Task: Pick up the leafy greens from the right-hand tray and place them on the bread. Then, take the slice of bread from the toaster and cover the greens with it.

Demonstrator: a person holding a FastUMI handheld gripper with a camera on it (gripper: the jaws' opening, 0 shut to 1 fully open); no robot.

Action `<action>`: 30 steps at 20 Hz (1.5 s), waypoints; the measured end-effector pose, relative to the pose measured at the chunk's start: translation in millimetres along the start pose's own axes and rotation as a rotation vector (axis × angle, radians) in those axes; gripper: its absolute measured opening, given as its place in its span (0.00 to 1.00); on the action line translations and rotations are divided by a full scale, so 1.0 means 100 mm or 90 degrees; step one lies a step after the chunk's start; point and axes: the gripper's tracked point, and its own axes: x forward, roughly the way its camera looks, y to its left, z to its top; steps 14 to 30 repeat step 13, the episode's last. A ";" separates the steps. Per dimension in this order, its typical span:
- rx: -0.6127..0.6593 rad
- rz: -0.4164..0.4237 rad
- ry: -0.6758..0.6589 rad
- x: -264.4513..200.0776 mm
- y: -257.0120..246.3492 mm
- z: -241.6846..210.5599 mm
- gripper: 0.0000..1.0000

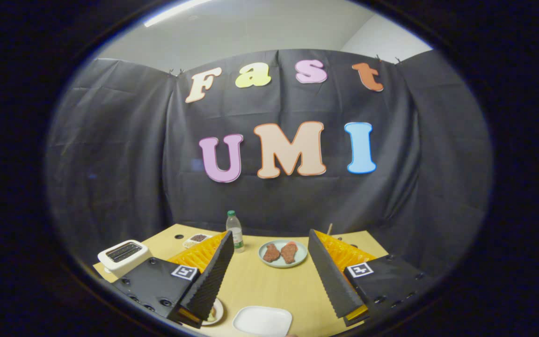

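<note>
- Evidently the gripper (269,276) is spread wide and empty, raised above the tabletop (260,285) to survey it.
- Toaster (123,255) sits lower left; plate (282,253) lies beyond the fingers.

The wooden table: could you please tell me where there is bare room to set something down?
The light wooden table is bare between the open gripper fingers, from the pale green plate of meat to the white rectangular tray. It is crowded left, around the white toaster, clear plastic bottle and small dish.
</note>
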 end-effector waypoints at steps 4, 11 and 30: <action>-0.005 -0.012 -0.038 -0.03 -0.09 0.18 0.99; -0.007 -0.022 -0.050 -0.02 -0.16 0.25 0.99; -0.007 -0.019 -0.051 -0.03 -0.14 0.27 0.99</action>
